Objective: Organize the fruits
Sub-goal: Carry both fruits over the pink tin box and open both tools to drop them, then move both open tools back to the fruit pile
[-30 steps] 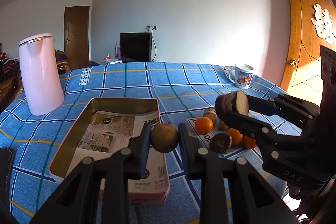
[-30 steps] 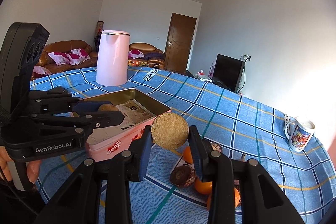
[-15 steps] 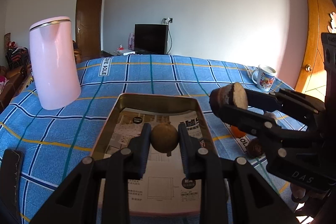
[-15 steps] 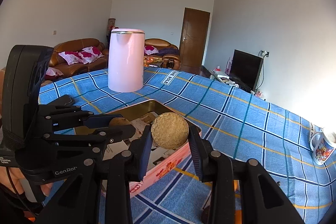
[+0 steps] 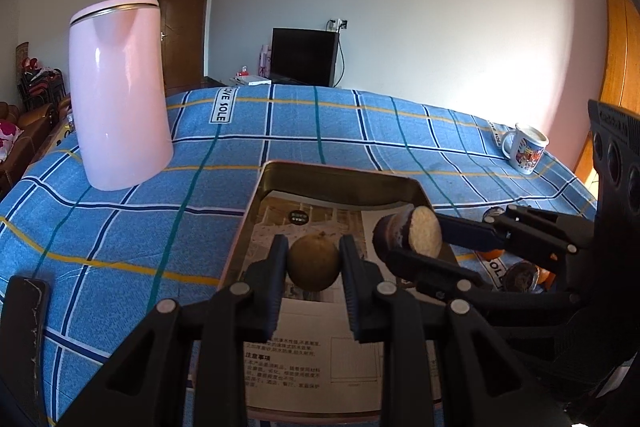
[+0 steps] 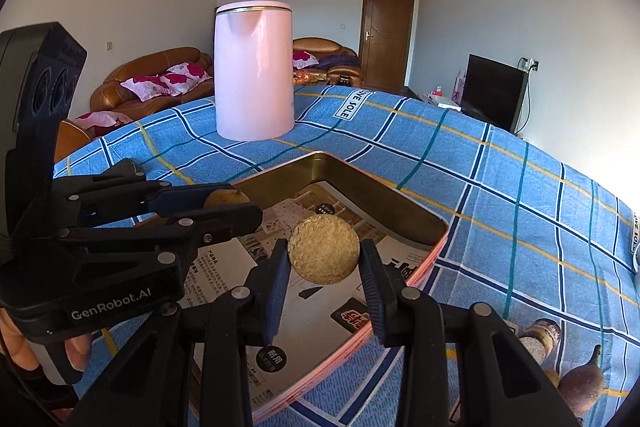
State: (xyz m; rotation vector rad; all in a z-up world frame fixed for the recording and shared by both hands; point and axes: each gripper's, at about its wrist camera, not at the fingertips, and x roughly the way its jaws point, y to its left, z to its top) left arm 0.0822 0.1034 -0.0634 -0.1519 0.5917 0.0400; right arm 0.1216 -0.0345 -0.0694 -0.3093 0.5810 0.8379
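My left gripper (image 5: pixel 314 263) is shut on a small round brown fruit (image 5: pixel 314 261) and hovers over the paper-lined tin tray (image 5: pixel 340 173). My right gripper (image 6: pixel 324 261) is shut on a cut sugarcane piece (image 6: pixel 324 249) whose pale round face shows, also above the tray (image 6: pixel 332 161). In the left wrist view the right gripper (image 5: pixel 404 239) reaches in from the right with the sugarcane piece (image 5: pixel 426 231). In the right wrist view the left gripper (image 6: pixel 226 205) comes in from the left with the brown fruit (image 6: pixel 226 197).
A tall pink kettle (image 5: pixel 118 95) (image 6: pixel 254 71) stands beyond the tray on the blue checked cloth. A mug (image 5: pixel 526 147) sits far right. Oranges (image 5: pixel 492 253) and a dark fruit (image 5: pixel 518 277) lie right of the tray; more pieces (image 6: pixel 580 383) lie at lower right.
Both grippers have carried their fruit leftward from beside the loose pile to over the tray and slightly lower. Their grips have not changed.
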